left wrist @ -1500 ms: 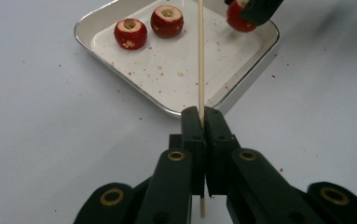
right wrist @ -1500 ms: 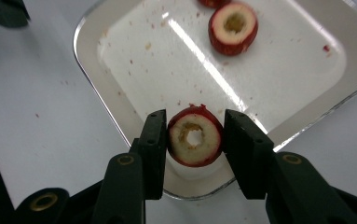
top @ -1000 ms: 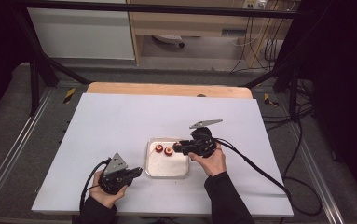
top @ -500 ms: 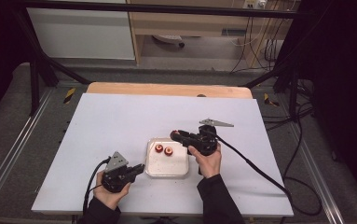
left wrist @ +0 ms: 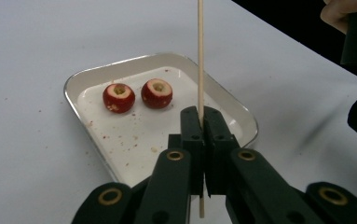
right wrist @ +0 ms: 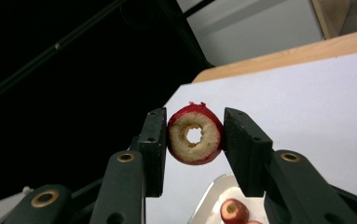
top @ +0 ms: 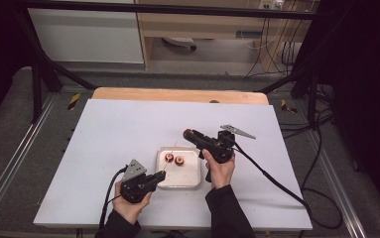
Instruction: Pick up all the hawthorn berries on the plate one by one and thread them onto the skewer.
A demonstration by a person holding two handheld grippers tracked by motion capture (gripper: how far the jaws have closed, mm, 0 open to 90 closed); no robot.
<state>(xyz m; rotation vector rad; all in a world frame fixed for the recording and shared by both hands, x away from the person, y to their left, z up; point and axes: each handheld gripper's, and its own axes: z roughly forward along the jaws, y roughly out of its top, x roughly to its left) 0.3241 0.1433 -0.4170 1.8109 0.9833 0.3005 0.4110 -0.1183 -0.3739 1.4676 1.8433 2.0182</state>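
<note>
Left hand-held gripper [left wrist: 200, 140] clenched on a thin wooden skewer [left wrist: 200, 56], upright, at the near edge of the white tray [left wrist: 80, 79]. Right hand-held gripper [right wrist: 195, 140] grasps a cored red fruit [right wrist: 195, 135] (hole straight through), raised above the surface [top: 118, 124]. Two more fruits [left wrist: 138, 95] sit in the tray.

White table top [top: 118, 134], wooden board [top: 177, 95] behind, grey floor [top: 9, 119].

Lab test rig, white table [top: 128, 129] in black metal frame [top: 43, 69] (cables [top: 277, 49] trailing behind)
</note>
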